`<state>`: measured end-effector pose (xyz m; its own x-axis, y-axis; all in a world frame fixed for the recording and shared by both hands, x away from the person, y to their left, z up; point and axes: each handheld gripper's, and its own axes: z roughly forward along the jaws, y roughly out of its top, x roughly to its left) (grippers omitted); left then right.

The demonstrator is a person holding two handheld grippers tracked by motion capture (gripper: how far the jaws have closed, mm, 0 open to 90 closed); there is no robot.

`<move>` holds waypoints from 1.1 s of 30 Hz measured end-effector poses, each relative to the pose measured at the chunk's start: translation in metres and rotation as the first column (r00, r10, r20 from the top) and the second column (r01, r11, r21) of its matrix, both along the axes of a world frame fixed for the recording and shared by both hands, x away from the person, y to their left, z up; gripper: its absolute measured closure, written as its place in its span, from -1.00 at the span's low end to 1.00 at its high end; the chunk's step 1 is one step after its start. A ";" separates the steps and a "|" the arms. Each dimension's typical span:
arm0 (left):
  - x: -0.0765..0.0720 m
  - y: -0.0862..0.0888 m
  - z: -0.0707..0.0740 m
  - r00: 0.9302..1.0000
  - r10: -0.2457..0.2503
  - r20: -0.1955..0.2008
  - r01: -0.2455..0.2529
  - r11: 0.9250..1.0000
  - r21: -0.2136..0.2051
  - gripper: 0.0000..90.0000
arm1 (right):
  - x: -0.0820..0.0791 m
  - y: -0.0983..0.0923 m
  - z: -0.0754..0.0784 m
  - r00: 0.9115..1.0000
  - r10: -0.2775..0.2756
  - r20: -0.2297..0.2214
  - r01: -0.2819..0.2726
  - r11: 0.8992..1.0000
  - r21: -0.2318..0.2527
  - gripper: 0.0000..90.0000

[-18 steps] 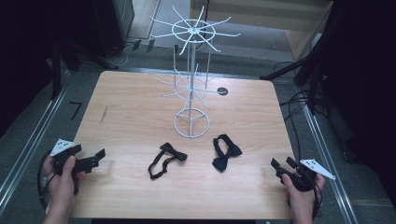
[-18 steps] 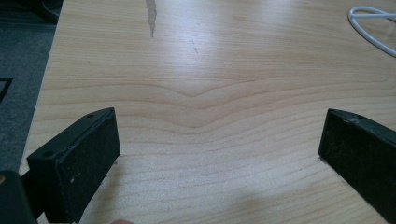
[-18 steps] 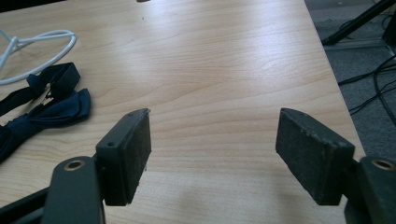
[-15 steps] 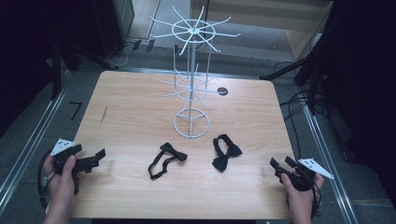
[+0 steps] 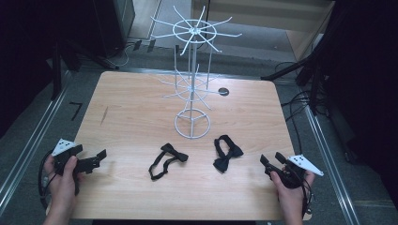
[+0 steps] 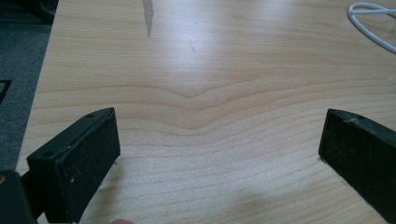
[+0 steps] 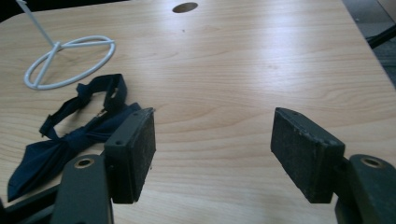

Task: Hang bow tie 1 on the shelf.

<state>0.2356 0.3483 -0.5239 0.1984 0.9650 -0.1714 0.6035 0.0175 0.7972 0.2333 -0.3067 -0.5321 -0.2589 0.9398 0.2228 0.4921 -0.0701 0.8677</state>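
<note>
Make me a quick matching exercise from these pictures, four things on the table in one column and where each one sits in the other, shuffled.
Things:
1. white wire rack
2. left bow tie
3. right bow tie
4. left gripper

Places:
A. near the right gripper
B. table's near left corner
C. middle of the table, standing
D. just left of the rack's base, nearer the person

Pairs: 1-C, 2-D, 3-A, 4-B

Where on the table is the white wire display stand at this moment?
In the high view, the white wire display stand is at the table's centre, towards the far side, its ring base just behind the two dark bow ties.
</note>
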 end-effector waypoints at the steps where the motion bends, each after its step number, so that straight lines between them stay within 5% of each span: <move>1: 0.000 0.000 0.000 1.000 0.000 0.000 0.000 1.000 0.000 -1.00 | 0.001 0.003 0.000 1.000 0.006 0.003 -0.006 1.000 0.000 -0.30; 21: 0.001 -0.001 0.000 1.000 -0.007 -0.003 0.007 1.000 0.006 -1.00 | 0.012 0.034 0.000 0.999 0.051 -0.005 -0.051 0.999 -0.004 -0.28; 33: 0.002 -0.001 0.000 1.000 -0.013 -0.009 0.014 1.000 0.013 -1.00 | 0.020 0.051 0.003 0.991 0.131 0.002 -0.131 0.991 0.000 0.01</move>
<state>0.2371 0.3469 -0.5239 0.2099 0.9644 -0.1608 0.6108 -0.0009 0.7918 0.2534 -0.2558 -0.5293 -0.3805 0.8976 0.2226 0.4957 -0.0053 0.8685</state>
